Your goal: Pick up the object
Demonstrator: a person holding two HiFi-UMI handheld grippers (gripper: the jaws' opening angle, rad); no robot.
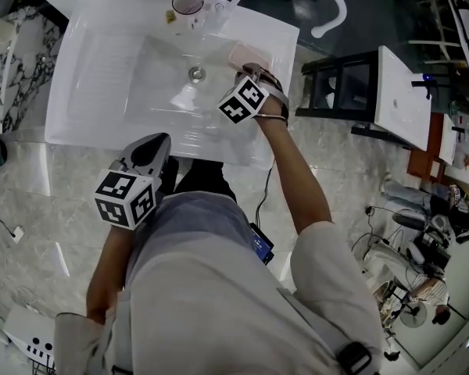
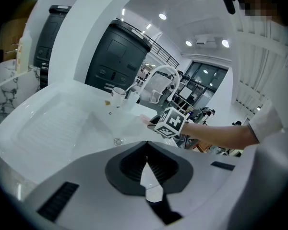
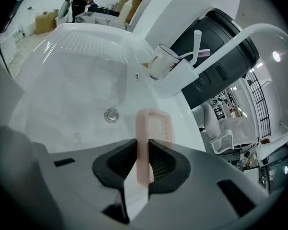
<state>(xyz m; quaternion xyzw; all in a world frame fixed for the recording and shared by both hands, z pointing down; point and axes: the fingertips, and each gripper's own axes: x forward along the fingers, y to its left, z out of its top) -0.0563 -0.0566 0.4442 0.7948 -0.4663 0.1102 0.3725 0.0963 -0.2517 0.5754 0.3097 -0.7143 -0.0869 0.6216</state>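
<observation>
Over sink [image 1: 78, 92], right gripper [image 3: 143, 147] clamps pink dish [image 3: 156, 126], left gripper [image 2: 147, 150] closed, toothbrush [image 3: 198, 40] in cup [image 3: 161, 63]

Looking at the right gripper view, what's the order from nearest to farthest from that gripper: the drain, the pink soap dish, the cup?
1. pink soap dish: clamped between the jaws of the right gripper.
2. drain: just ahead, to the left.
3. cup: farthest, up at the back, slightly right.

pink soap dish [image 3: 156, 124], rounded rectangle with a ribbed inner face. sits right of the drain [image 3: 111, 114], slightly behind it. near rim pinched between right gripper [image 3: 143, 145] jaws. can't tell if it's lifted.
</observation>
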